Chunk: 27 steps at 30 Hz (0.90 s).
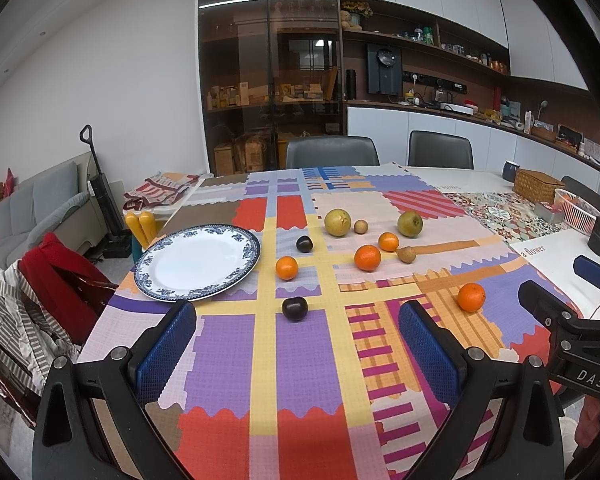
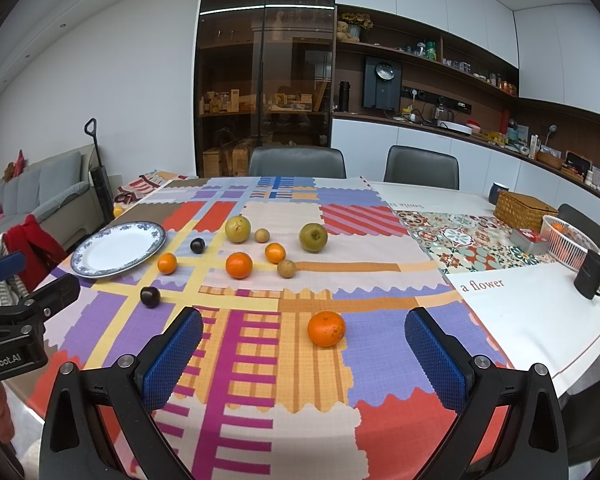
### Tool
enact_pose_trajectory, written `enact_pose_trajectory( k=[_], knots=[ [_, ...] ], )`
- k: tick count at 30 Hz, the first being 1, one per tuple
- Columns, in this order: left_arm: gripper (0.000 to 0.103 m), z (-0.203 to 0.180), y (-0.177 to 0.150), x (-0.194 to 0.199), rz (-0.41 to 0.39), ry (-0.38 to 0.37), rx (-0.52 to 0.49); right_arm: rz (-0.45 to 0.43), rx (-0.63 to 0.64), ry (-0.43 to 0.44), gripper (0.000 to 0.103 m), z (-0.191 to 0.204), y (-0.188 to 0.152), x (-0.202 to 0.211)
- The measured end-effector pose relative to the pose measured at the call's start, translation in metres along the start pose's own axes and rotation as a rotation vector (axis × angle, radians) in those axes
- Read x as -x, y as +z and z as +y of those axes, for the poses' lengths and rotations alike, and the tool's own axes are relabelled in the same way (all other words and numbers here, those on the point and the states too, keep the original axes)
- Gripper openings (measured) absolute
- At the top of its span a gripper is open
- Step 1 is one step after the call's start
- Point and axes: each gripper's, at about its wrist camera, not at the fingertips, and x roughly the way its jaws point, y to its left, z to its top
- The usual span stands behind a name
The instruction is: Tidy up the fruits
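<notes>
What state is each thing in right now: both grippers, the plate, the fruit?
left gripper: open, holding nothing
right gripper: open, holding nothing
plate: upright on the cloth, nothing on it
oranges: four, loose on the cloth, none on the plate
plums: two, loose on the cloth
pears: two, resting at the far side, off the plate

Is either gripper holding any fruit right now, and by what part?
Nothing is held. Left gripper and right gripper are both open, above the tablecloth.
</notes>
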Motion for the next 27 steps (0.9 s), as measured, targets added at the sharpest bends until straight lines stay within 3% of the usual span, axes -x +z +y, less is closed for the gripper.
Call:
enact_pose_trajectory(
  k=[16,27],
  knots=[
    [0.103,0.003,-0.003,-0.004,0.007,0.018,0.002,0.008,-0.004,-0.006,0.102,0.008,-0.003,0.0],
    [0.103,0.004,0.001,-0.023,-0.024,0.059,-0.016,0.007,-0.029,-0.058,0.102,-0.004,-0.002,-0.027]
  ],
)
